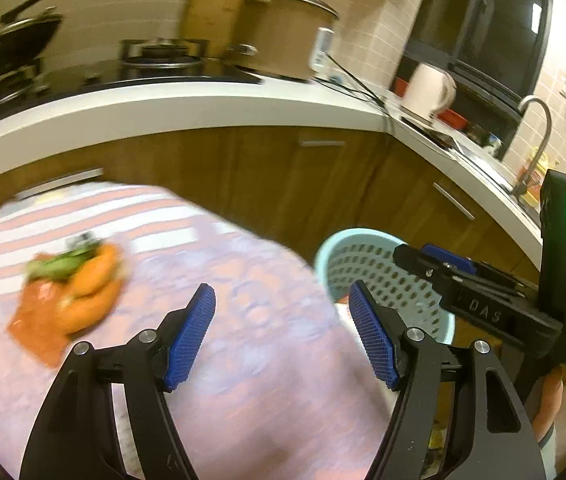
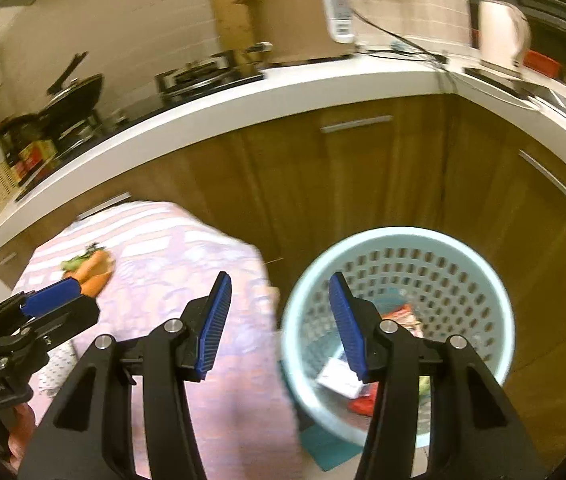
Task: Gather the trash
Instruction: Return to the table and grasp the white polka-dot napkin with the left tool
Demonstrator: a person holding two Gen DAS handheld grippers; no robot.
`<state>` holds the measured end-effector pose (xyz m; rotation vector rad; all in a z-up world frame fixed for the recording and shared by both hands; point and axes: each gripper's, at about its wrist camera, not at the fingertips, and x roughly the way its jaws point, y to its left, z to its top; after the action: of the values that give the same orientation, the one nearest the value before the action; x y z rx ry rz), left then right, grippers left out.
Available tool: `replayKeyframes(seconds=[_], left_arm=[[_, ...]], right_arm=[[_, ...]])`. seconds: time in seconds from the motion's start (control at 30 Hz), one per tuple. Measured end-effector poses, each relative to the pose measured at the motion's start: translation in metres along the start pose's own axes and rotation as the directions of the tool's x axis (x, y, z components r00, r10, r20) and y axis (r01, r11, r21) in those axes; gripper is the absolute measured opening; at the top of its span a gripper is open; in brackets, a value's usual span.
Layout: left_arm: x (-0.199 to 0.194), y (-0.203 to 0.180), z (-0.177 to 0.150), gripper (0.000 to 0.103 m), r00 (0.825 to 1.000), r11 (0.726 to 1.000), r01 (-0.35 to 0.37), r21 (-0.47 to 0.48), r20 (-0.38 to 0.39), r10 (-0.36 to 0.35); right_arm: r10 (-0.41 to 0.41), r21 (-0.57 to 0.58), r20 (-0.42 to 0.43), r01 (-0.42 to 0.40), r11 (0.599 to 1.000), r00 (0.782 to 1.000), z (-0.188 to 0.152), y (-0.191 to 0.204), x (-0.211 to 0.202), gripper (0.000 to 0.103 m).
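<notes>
- Both tongs are spread apart with nothing between their blue pads: the left gripper (image 1: 283, 336) hangs over the pink cloth (image 1: 243, 380), and the right gripper (image 2: 279, 324) sits by the bin's edge.
- Trash pile (image 1: 73, 294), orange and green bits on an orange wrapper, lies on the cloth, up and to the left of the left tongs, well apart from them.
- Pale blue basket (image 2: 495, 280) with holes stands on the floor just beside the cloth, by the brown cabinets (image 2: 363, 184).
- Inside it lie a white packet (image 2: 339, 376) and red wrappers (image 2: 403, 314).
</notes>
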<state>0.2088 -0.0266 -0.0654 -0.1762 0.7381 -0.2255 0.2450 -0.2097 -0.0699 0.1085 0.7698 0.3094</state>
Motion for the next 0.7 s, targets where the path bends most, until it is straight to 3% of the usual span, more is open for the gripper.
replayKeyframes(seconds=[0.3, 0.43, 0.7], left_arm=[[-0.067, 0.084, -0.041, 0.075, 0.994, 0.991, -0.102, -0.085, 0.018, 0.104], [-0.073, 0.112, -0.061, 0.079, 0.996, 0.988, -0.085, -0.127, -0.030, 0.082], [-0.057, 0.120, -0.086, 0.082, 0.993, 0.991, -0.097, -0.091, -0.077, 0.090]], right_arm=[[0.068, -0.097, -0.025, -0.071, 0.993, 0.997, -0.023, 0.084, 0.018, 0.047], [0.094, -0.107, -0.057, -0.100, 0.989, 0.994, -0.038, 0.111, 0.034, 0.047], [0.077, -0.159, -0.076, -0.088, 0.983, 0.994, -0.063, 0.139, 0.052, 0.047]])
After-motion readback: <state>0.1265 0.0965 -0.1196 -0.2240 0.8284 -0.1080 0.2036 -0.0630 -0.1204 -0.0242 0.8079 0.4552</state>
